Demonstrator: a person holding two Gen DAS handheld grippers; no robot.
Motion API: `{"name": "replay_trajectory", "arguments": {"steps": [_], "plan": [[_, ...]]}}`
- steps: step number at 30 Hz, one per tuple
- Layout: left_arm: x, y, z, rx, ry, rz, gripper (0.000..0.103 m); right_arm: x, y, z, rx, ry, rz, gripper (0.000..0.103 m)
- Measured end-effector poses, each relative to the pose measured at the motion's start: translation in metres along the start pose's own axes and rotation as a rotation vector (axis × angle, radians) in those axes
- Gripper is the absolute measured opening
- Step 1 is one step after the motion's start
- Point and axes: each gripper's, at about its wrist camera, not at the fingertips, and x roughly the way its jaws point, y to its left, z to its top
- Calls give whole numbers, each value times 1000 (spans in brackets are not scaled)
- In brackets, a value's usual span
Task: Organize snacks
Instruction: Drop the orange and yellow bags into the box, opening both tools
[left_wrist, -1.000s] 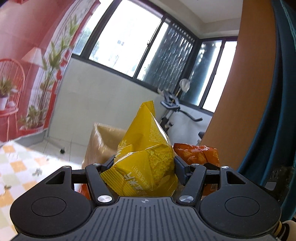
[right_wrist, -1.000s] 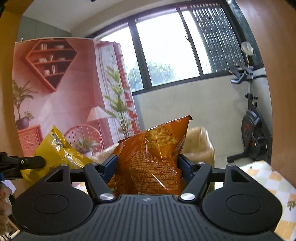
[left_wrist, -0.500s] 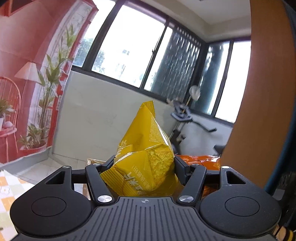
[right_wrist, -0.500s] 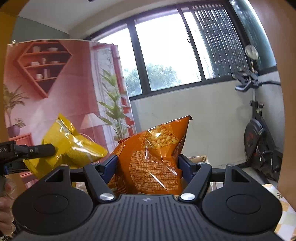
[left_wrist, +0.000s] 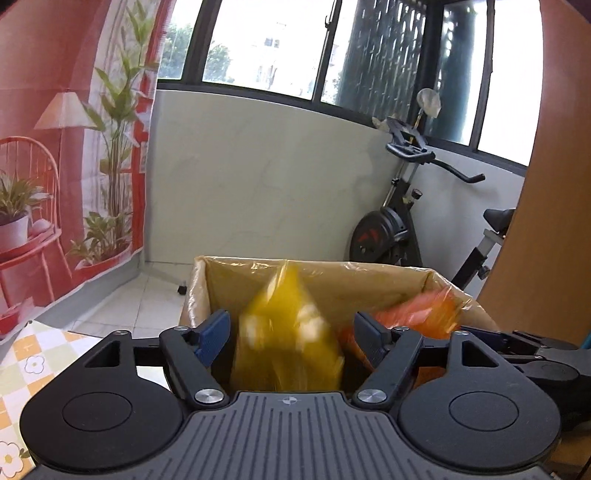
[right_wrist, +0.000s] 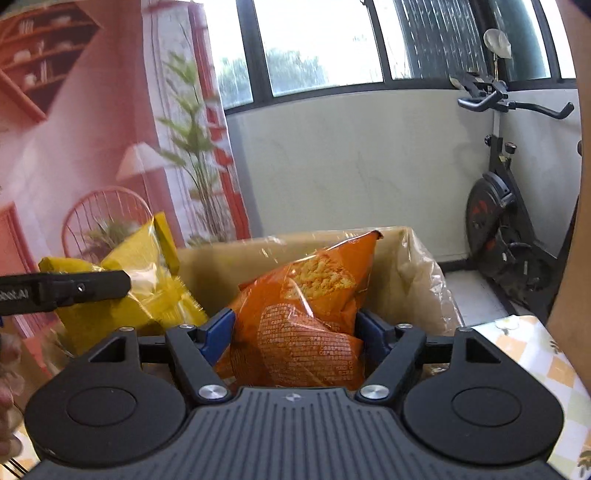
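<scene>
A yellow snack bag (left_wrist: 288, 343), blurred, hangs between the pads of my left gripper (left_wrist: 291, 328). Its jaws are opening and a gap shows on each side of the bag. Just beyond and below is a cardboard box (left_wrist: 369, 269) lined with clear plastic. My right gripper (right_wrist: 295, 325) holds an orange snack bag (right_wrist: 306, 317) upright over the same box (right_wrist: 406, 280). Its jaws are opening, but both pads still touch the bag. In the right wrist view the yellow bag (right_wrist: 122, 295) shows at the left behind a left gripper finger (right_wrist: 74, 290). The orange bag (left_wrist: 417, 314) and the right gripper (left_wrist: 517, 343) show at the right of the left wrist view.
An exercise bike (left_wrist: 399, 221) stands behind the box by the white wall. A checkered tablecloth (left_wrist: 33, 362) lies at the lower left, also seen as a tablecloth corner (right_wrist: 535, 354). A wooden panel (left_wrist: 546, 221) rises on the right. A pink printed backdrop (right_wrist: 92, 147) hangs on the left.
Both grippers have swung toward the box, which now lies close below them. The left jaws have widened and the yellow bag has slipped lower and blurred. The orange bag stays gripped.
</scene>
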Motion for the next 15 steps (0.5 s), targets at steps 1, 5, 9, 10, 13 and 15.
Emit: {"name": "replay_trajectory", "arguments": {"steps": [1,5,9,10,13,15], "plan": [[-1,2,2,-1,2,2,76,0,2,-1,-20,6,-6,77],[-14,5,8,-9,-1,1,76,-2,3,-1,-20,22,2,81],[-36,15,13,-30,-9,-18,77,-18,3,-2,-10,5,0,81],[-39,15,14,-34,-12,-22,78,-23,3,0,-12,1,1,81],[-56,22,10,-63,-18,-25,81,-41,3,-1,-10,-18,4,81],[-67,28,7,-77,-20,-29,81,-52,3,0,-6,-27,13,81]]}}
